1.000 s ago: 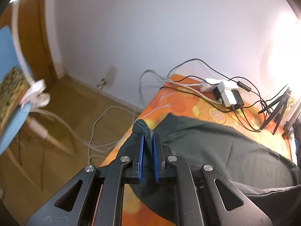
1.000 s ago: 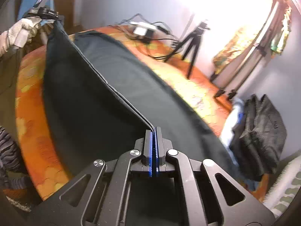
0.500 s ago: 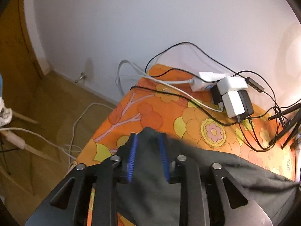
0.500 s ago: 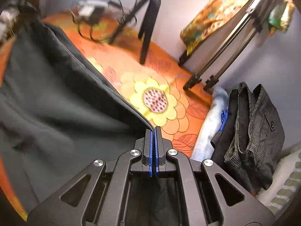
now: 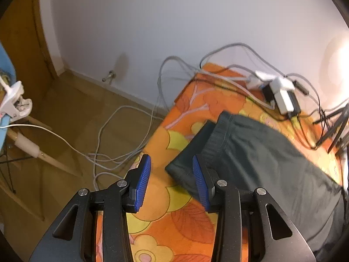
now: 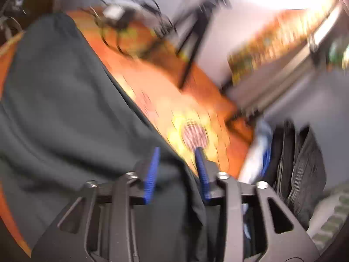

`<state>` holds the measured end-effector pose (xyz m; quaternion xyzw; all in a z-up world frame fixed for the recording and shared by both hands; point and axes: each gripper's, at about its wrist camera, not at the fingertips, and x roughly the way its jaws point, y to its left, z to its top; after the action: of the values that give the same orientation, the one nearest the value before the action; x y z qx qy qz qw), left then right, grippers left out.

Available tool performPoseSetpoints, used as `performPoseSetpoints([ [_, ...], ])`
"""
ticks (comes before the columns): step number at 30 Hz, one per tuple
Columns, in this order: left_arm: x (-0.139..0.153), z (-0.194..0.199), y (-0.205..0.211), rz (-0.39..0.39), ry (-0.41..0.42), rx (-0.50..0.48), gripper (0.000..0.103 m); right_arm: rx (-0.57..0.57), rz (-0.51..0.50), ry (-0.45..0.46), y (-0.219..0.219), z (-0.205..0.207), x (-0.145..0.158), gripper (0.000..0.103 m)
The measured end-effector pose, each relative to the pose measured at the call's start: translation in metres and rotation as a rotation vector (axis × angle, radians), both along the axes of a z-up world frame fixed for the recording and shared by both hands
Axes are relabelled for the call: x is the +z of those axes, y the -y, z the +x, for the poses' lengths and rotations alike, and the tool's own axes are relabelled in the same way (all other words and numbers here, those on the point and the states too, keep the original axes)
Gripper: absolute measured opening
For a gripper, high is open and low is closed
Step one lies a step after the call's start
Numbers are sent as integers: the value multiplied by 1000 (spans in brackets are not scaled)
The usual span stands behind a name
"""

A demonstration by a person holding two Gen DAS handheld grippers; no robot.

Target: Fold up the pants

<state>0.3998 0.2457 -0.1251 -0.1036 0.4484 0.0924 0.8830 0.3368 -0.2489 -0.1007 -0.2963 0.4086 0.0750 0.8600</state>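
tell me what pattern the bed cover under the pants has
Orange bed cover with big yellow and orange flowers, clearest in the left wrist view.

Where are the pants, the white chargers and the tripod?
pants [image 5: 272,159]: left wrist view, on the flat dark cloth.
chargers [image 5: 283,96]: left wrist view, on the white block's top.
tripod [image 6: 192,50]: right wrist view, blurred, on a black leg.

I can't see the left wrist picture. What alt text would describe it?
Dark green pants lie on a bed with an orange flowered cover; the left gripper points down at their corner, its blue-padded jaws opening with only the fabric's edge between them. Behind, cables and white chargers sit near a white wall.
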Motion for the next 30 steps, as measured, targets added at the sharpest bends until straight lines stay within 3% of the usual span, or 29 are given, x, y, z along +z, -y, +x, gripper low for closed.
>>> performPoseSetpoints([
  [4,-16,5,-2,6,-19,-26,38,152,82,6,-68,2,24,39],
  [11,-40,16,-5,-2,-44,-8,38,399,309,-93,-222,27,23,39],
  [13,-39,15,-3,-1,-33,-20,29,459,327,-117,-265,28,14,39],
  [14,-38,15,-3,-10,-27,-33,13,475,338,-126,-285,31,9,39],
  [17,-35,14,-3,9,-3,-34,7,496,390,-195,-331,43,-11,39],
  [20,-33,13,-12,-9,11,-20,5,505,392,-250,-363,52,-35,39],
  [26,-32,6,-21,-27,21,-13,5,462,284,-239,-396,65,-66,38],
  [29,-30,3,-24,-58,18,-16,6,411,287,-268,-398,80,-75,7],
  [30,-29,2,-25,-66,21,-16,6,390,323,-283,-394,85,-74,6],
])
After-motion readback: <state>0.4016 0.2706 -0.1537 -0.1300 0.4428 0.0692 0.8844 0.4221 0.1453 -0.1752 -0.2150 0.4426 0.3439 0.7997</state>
